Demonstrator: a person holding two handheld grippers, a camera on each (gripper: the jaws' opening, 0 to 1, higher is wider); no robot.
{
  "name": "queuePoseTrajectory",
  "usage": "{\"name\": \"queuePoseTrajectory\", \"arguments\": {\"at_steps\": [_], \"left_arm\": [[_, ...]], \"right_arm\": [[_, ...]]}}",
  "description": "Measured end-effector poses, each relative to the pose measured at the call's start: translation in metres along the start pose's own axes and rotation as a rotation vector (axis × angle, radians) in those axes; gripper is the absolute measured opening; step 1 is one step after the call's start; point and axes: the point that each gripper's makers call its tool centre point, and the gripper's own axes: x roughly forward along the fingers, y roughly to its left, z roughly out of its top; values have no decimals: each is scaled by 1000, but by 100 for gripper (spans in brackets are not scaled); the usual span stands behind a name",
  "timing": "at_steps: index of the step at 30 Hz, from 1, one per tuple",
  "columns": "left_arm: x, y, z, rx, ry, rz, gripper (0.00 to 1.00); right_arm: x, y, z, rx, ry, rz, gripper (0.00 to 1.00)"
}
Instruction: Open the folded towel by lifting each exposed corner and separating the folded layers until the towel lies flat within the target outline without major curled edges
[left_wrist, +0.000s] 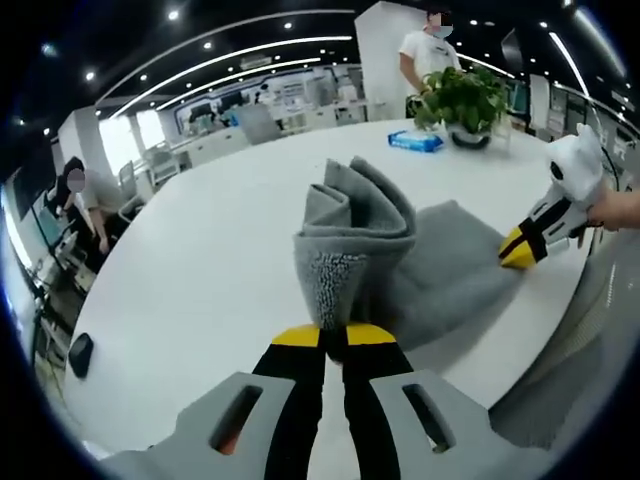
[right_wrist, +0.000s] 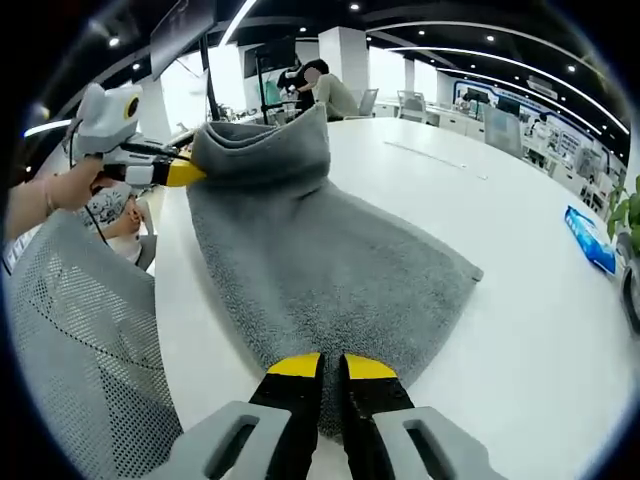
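While both claws pinch the grey towel (right_wrist: 320, 260) | left claw (left_wrist: 333, 333) lifts bunched folds | right claw (right_wrist: 331, 364) holds flat edge

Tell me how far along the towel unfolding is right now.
Partly done. The grey towel is already spread over much of the white table. In hand: the left gripper is shut on one end, lifted and bunched, while the right gripper pins the opposite edge. Left: lay the raised end down and smooth it flat. I cannot make out any target outline.
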Motion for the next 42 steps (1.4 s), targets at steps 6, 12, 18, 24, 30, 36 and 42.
{"name": "queuePoseTrajectory", "arguments": {"at_steps": [6,12,18,24,30,36,42], "left_arm": [[3,2,-14,-22,44,-11,4],[5,2,-24,-44,65,-13,4],[7,3,-32,-67,78,-15,5],[10,7,-40,-120,91,-21,5],[13,9,-49,-239,105,-26,5],[15,12,-55,-419,91,-22,5],[18,15,-63,-470,96,-12,5]], "right_arm": [[0,1,0,-1,-2,2,4],[0,1,1,0,-3,3,4],[0,1,1,-2,-3,4,4],[1,1,1,-1,-4,5,4],[1,1,1,1,-5,7,4],[1,2,1,2,-7,10,4],[2,3,2,3,-9,15,4]]}}
